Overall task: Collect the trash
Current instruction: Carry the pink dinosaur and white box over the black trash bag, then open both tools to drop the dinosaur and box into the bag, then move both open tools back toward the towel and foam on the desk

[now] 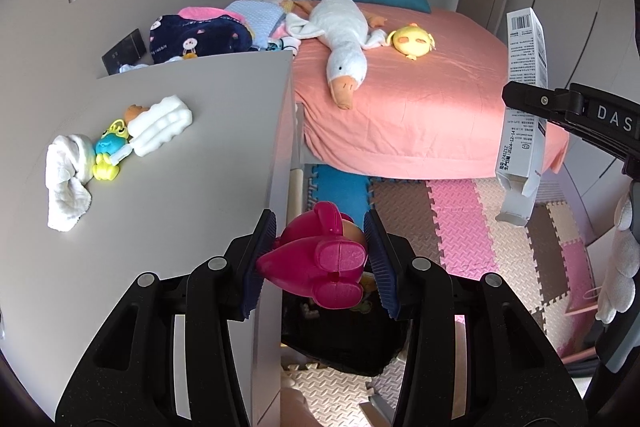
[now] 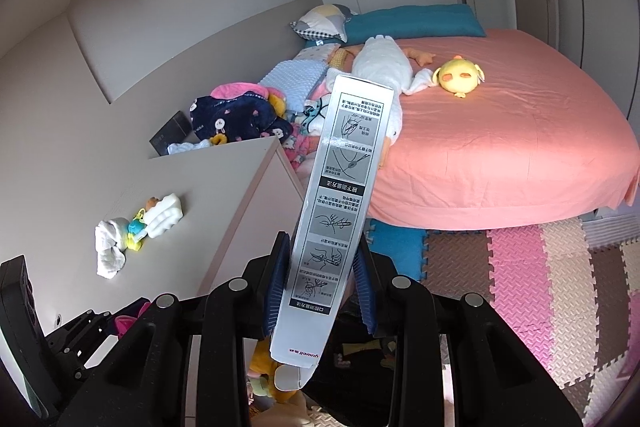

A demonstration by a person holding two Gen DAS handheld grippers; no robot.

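In the left wrist view, the left gripper (image 1: 320, 259) sits at the bottom centre, and its ribbed blue jaws are closed on a magenta plastic toy (image 1: 320, 263), glossy and rounded. Under it a dark bin (image 1: 348, 343) opens on the floor, beside the grey surface (image 1: 160, 187). To drop it well, I think the toy must hang fully above the bin mouth before the jaws release.

In the right wrist view, the right gripper (image 2: 322, 291) at the bottom centre clamps a long white cardboard box (image 2: 340, 207), thin and printed, its lower flap open. It should be lowered end first, because the box is long.
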